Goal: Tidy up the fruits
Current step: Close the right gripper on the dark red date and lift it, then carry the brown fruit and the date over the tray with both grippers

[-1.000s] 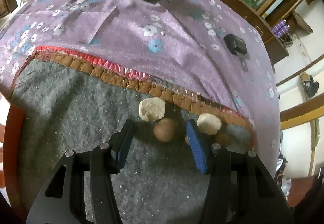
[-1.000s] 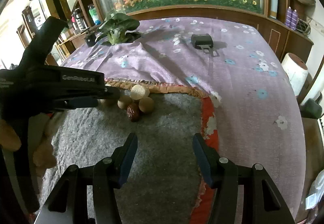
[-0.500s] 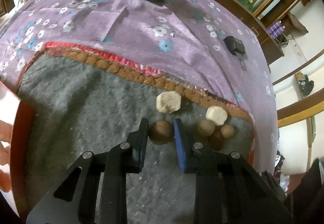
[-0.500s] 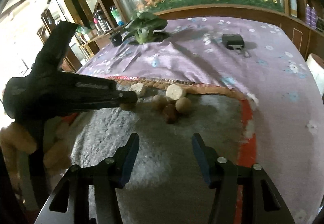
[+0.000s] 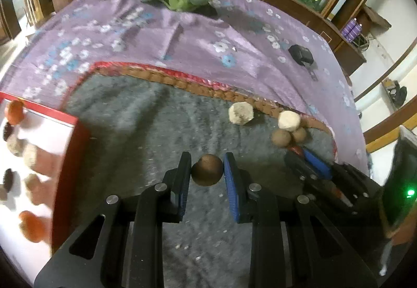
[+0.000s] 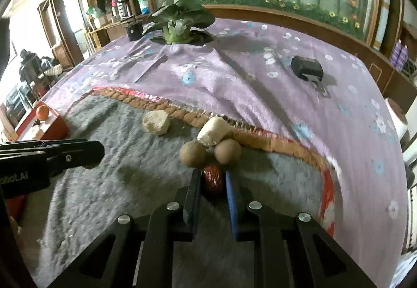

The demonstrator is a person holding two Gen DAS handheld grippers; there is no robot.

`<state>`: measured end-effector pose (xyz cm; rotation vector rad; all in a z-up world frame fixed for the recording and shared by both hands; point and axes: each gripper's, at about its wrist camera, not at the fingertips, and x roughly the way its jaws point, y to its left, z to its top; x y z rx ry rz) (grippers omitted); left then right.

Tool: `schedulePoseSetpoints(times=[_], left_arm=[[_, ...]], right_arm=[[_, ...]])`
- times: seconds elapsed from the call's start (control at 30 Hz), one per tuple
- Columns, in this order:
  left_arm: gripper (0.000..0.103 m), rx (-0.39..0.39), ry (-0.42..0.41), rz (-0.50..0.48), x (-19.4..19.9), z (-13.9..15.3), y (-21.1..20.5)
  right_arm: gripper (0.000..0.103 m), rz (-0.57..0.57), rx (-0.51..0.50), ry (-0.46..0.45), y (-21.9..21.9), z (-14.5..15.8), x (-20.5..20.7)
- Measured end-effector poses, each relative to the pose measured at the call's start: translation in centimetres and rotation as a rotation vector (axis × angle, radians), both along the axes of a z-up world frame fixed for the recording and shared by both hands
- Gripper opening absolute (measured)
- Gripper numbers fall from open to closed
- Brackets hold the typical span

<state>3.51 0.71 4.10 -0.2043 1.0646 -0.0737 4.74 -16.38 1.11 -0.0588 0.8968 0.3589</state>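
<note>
While jaws grip, grey mat [image 5: 135,131] open leftward.

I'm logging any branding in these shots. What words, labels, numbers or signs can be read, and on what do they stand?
"obot.AI": white letters on the side of the left hand-held gripper, in the right wrist view; the start of the word is cut off by the picture's edge.
Bottles on the far shelf: labels too small to read.
Nothing else carries readable text.

Wide bare grey mat [image 5: 135,131] toward nine o'clock, up to the red tray [image 5: 69,157]; fruit cluster [image 6: 208,147] crowding twelve o'clock ahead of the right tongs [image 6: 213,181].
</note>
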Motion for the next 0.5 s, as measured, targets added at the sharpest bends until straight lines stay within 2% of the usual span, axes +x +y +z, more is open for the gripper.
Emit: schedulePoseSetpoints(times=[0.23,0.5], left_arm=[[0.024,0.012,-0.027,-0.020,-2.4,1.0,1.0],[0.024,0.088,-0.076,-0.004,-5.9,1.4,2.6]], right_arm=[[0.018,0.002,0.069,-0.038,0.1,2.5,-4.6],[0.018,0.046,0.096,-0.060,3.0,3.7,-8.5]])
